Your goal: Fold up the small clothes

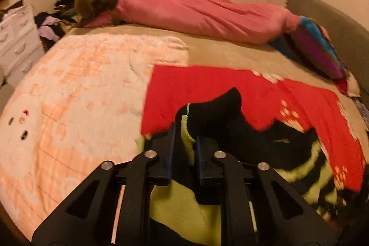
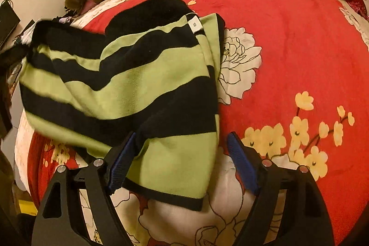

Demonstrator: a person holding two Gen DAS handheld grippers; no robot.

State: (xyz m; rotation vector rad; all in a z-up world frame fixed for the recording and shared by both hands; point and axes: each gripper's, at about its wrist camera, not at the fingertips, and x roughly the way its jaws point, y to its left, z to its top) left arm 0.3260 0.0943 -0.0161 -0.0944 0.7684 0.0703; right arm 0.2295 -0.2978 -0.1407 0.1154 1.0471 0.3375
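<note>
Risk of slip — striped sweater [image 2: 143,84] lies half-bunched on the red floral blanket [image 2: 288,38], lifted at one edge only.
Left gripper [image 1: 185,137] is clenched on a green-and-black fold with the black sleeve flopped over it; a hard pull could drag the whole garment or shed the pinch. Right gripper [image 2: 182,142] stands wide apart — released, straddling the sweater's hem, left finger [image 2: 122,165] touching cloth, holding nothing.

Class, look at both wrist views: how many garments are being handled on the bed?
1: a green and black striped sweater lying on the red floral blanket, one end pinched by the left gripper, the right gripper open over its hem. Others may be hidden.
</note>
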